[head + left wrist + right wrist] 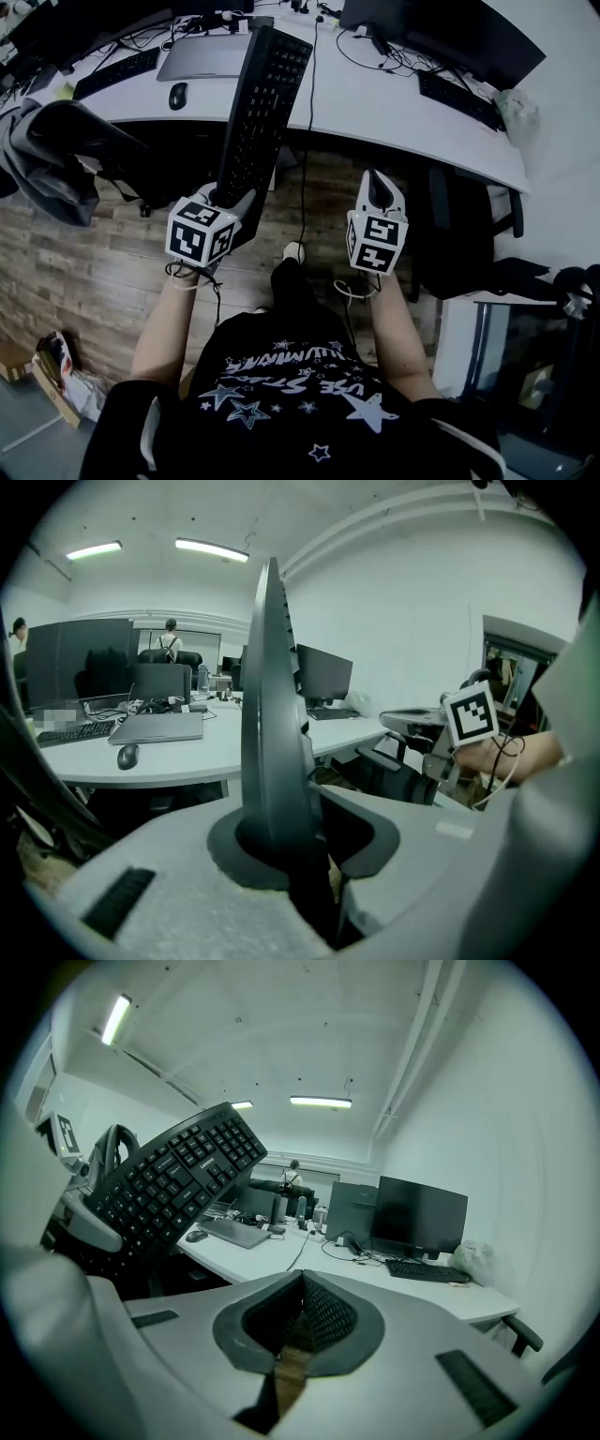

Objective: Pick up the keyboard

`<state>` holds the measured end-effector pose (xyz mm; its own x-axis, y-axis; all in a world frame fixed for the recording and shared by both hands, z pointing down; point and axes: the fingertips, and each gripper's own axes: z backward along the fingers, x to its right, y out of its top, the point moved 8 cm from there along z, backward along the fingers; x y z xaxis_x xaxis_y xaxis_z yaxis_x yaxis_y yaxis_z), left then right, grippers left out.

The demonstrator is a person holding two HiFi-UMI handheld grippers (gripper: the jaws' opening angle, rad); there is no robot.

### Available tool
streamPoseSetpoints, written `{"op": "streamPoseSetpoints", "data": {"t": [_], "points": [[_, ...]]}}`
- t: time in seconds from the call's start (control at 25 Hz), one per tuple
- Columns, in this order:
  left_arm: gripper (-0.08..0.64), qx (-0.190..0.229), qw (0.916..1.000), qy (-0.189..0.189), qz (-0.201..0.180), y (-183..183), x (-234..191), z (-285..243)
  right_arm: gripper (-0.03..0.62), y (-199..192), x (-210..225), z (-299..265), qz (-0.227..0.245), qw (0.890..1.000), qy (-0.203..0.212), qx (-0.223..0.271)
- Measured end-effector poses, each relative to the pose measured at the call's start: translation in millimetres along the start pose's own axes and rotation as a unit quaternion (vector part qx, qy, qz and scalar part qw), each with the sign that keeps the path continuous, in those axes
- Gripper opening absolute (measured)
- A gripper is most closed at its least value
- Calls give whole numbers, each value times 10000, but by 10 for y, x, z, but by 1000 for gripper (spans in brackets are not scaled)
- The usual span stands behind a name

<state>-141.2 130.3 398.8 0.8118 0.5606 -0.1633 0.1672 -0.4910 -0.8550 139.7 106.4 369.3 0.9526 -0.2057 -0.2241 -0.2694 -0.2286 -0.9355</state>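
A long black keyboard (262,103) hangs in the air, its far end over the white desk (375,103) and its near end clamped in my left gripper (225,199). In the left gripper view the keyboard (272,724) stands edge-on between the jaws, which press on it. My right gripper (378,187) is beside it, a little to the right, shut with nothing between its jaws. In the right gripper view the keyboard (173,1185) is seen key-side on, tilted, at the left, and my right gripper (302,1321) has its pads together.
On the desk lie a closed grey laptop (202,58), a black mouse (177,95), two more keyboards (117,73) (459,98) and monitors (441,28) with cables. A jacket-draped chair (56,159) stands left, a black chair (469,234) right. The floor below is wood.
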Motion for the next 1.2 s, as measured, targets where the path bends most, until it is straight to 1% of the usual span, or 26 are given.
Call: {"op": "streamPoseSetpoints", "data": {"t": [0.32,0.6,0.84,1.2], "points": [[91,75,9999,78,21,-207,162,326,6,-72,-181,338,193,9997,133,-92],[91,117,9999,9,100,-417,350,528,6,-200,-299,642,193,9995,206,-167],[91,123,9997,-67,185,-551,503,609,6,-320,-310,854,241,9991,267,-234],[91,148,9996,-171,169,-665,667,668,6,-422,-321,1077,303,9989,270,-241]]}}
